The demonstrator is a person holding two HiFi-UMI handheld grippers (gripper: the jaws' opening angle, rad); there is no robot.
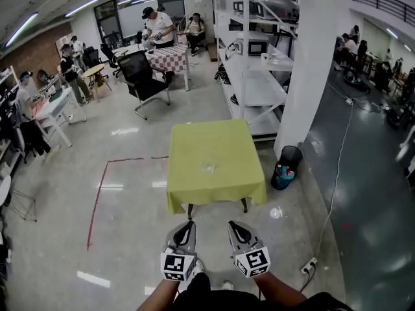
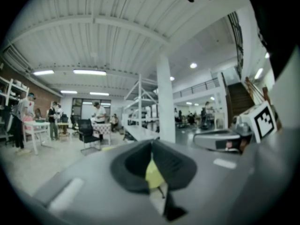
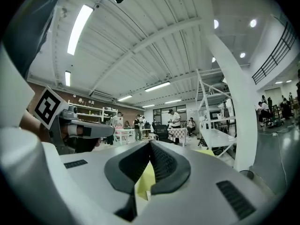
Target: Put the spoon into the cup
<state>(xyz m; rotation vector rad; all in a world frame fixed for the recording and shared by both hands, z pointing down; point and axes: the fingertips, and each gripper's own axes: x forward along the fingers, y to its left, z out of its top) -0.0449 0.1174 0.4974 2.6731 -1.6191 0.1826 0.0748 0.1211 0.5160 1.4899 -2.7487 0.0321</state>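
Left gripper and right gripper hang empty, jaws pressed together; the clear glass cup sits at twelve o'clock on the yellow-green clothed table; the spoon is too small to make out, so stepping closer first seems wise

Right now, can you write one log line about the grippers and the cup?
phase: not started | left gripper: shut, empty | right gripper: shut, empty | clear cup: on table ahead, untouched | spoon: not made out
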